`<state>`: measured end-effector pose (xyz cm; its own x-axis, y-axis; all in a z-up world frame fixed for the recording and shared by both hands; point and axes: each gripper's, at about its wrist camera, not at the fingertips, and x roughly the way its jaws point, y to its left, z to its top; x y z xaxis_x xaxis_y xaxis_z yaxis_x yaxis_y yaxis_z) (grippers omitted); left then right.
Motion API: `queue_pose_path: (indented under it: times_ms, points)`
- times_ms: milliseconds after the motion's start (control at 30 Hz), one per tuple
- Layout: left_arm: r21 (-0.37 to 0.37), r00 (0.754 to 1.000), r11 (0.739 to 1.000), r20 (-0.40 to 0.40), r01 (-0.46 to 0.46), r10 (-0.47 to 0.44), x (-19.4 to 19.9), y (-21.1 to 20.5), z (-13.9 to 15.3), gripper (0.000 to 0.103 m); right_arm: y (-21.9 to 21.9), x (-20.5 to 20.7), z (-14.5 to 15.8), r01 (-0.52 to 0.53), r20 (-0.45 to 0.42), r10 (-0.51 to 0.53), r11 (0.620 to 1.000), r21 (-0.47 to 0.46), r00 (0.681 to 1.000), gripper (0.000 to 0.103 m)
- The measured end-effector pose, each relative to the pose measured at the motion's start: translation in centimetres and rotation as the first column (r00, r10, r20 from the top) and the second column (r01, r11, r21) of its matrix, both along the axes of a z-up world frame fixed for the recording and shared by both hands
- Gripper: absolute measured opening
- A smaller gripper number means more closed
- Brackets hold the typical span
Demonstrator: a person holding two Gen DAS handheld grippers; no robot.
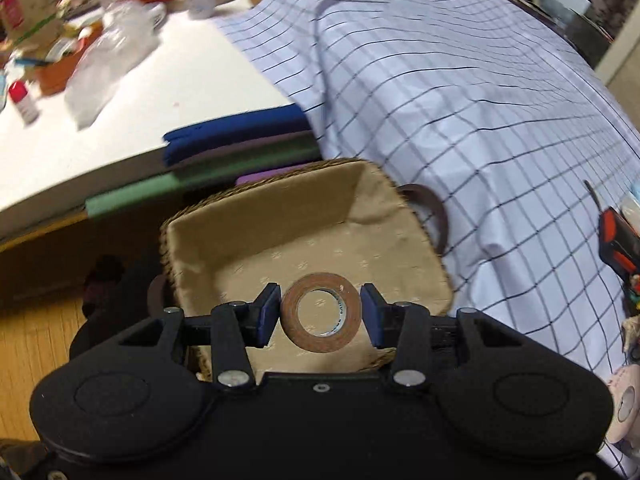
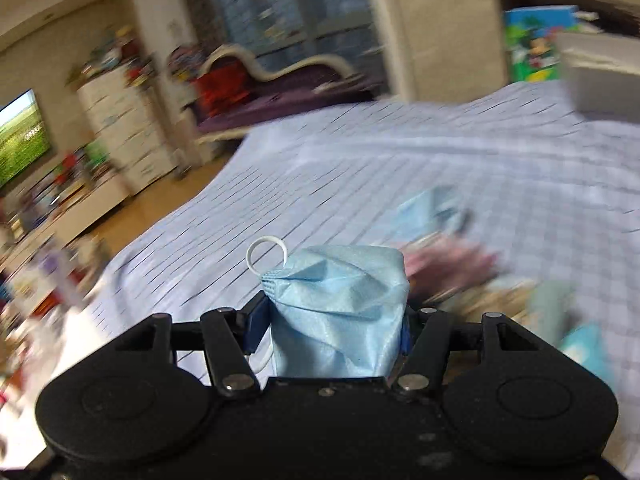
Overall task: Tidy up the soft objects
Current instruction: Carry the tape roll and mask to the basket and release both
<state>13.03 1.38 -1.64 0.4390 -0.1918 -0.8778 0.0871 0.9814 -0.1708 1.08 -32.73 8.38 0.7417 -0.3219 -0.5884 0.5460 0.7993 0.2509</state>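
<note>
In the left wrist view a brown tape roll (image 1: 320, 311) sits between the blue pads of my left gripper (image 1: 321, 314), over a woven basket (image 1: 200, 248) with a beige cloth lining. The pads stand a little apart from the roll, so the gripper is open. In the right wrist view my right gripper (image 2: 334, 322) is shut on a crumpled light-blue face mask (image 2: 340, 312) with a white ear loop, held above the checked bedsheet (image 2: 400, 168).
The basket stands at the edge of the checked sheet (image 1: 460, 92). Folded blue, purple and green cloths (image 1: 224, 152) lie beside a cluttered white table (image 1: 132, 112). More soft items, pink and blue (image 2: 452, 260), lie blurred on the bed to the right.
</note>
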Motion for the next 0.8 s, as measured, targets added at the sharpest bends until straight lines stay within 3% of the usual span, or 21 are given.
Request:
queue_pose_path:
  times_ms: [233, 433, 800]
  points:
    - [-0.025, 0.999, 0.999, -0.034, -0.039, 0.038, 0.3, 1.7, -1.3, 0.044, 7.6, 4.5, -2.2, -0.190, -0.096, 0.204, 0.972, 0.142, 0.974, 0.059]
    - [0.003, 0.998, 0.998, -0.012, -0.059, 0.059, 1.3, 2.0, -1.6, 0.043, 12.6, 7.9, -4.4, -0.293, -0.214, 0.320, 0.944, 0.149, 0.923, 0.059]
    - [0.027, 0.996, 0.996, -0.018, -0.085, 0.086, 2.4, 3.2, -2.9, 0.043, 19.4, 10.5, -6.7, -0.400, -0.314, 0.417, 0.909, 0.122, 0.853, 0.059]
